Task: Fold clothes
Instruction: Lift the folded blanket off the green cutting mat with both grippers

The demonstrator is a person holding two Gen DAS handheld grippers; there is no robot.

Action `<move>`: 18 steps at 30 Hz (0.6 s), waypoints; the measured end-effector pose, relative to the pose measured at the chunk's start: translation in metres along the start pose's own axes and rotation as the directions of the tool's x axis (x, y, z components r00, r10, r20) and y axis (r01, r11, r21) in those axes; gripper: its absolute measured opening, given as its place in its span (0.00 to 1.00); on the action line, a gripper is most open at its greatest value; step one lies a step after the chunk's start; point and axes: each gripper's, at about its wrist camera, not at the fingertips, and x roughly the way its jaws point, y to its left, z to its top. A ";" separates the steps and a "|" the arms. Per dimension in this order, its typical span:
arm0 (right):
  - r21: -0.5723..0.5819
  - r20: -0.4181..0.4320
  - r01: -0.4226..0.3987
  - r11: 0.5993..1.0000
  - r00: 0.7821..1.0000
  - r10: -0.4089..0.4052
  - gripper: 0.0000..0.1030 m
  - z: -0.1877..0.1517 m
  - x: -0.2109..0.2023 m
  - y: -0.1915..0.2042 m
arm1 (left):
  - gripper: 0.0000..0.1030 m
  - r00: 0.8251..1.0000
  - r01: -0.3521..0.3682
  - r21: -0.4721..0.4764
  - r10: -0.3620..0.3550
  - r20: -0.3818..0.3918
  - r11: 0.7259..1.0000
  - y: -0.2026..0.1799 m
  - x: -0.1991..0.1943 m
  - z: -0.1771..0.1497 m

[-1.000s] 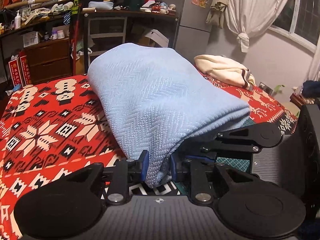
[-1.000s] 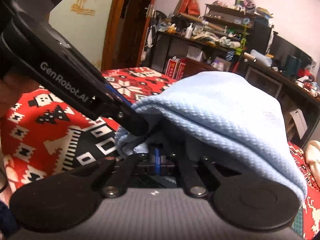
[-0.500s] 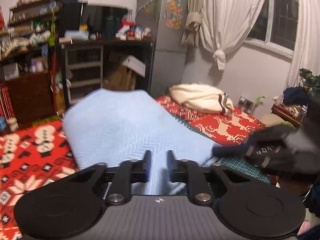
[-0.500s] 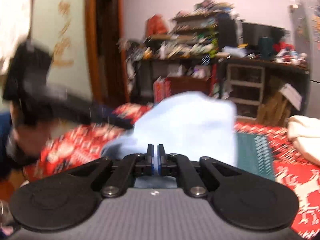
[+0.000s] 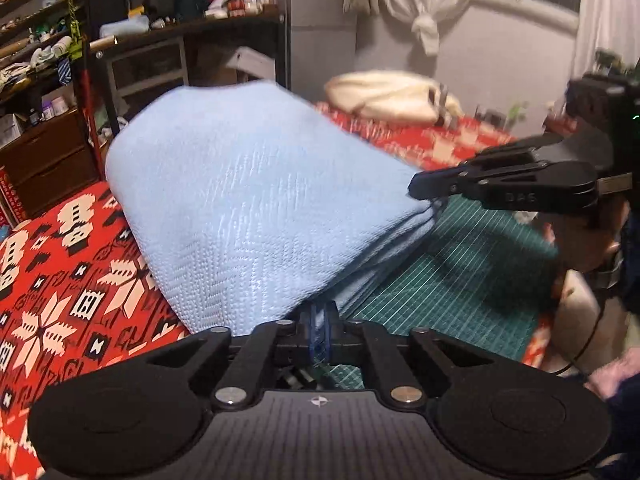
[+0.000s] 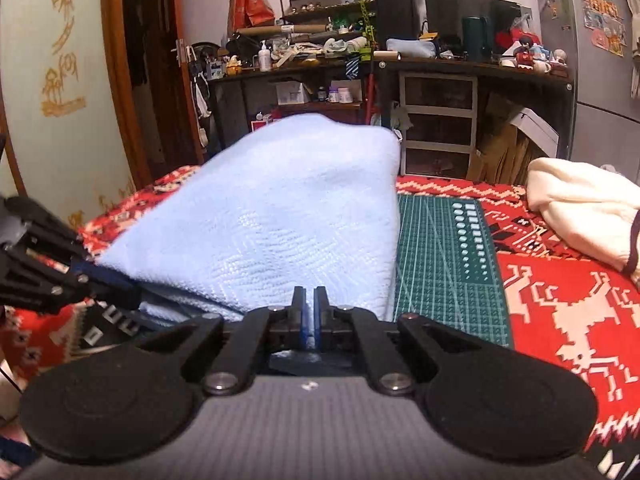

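A light blue knitted garment [image 5: 256, 208] is folded over and held up above the bed, its far fold draped forward. My left gripper [image 5: 319, 320] is shut on its near corner. My right gripper [image 6: 309, 312] is shut on the other near corner of the garment [image 6: 288, 216]. Each gripper shows in the other's view: the right one at the right of the left wrist view [image 5: 424, 190], the left one at the left of the right wrist view [image 6: 120, 292]. The two grippers are well apart and the near edge stretches between them.
A red patterned bedspread [image 5: 60, 280] covers the bed, with a green cutting mat [image 6: 444, 248] on it under the garment. A cream garment [image 6: 584, 212] lies at the far right. Shelves, drawers [image 6: 436, 120] and a fridge [image 6: 600, 60] stand behind the bed.
The grippers were close together a second ago. They have moved apart, spreading the blue garment's near edge between them, and both views have swung round.
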 end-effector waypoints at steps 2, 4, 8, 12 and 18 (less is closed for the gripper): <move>-0.005 0.022 -0.009 1.000 1.000 0.009 0.09 0.005 -0.006 0.005 | 0.09 0.998 0.020 -0.037 -0.018 0.055 0.999 0.004 -0.012 0.005; 0.005 0.056 -0.030 1.000 0.998 0.030 0.10 0.015 -0.011 0.009 | 0.09 0.994 0.036 -0.078 -0.028 0.103 0.996 0.010 -0.020 0.013; 0.000 0.097 -0.041 0.999 0.994 0.041 0.12 0.039 -0.002 0.027 | 0.09 0.979 0.080 -0.189 -0.041 0.199 0.979 0.027 -0.023 0.034; -0.004 0.036 -0.042 0.999 0.998 0.042 0.12 0.058 0.037 0.042 | 0.09 0.968 0.102 -0.301 -0.025 0.249 0.948 0.046 -0.016 0.047; -0.019 0.028 -0.018 1.000 0.999 0.018 0.12 0.025 0.055 0.042 | 0.14 0.977 0.104 -0.426 -0.013 0.211 0.899 0.064 0.008 0.050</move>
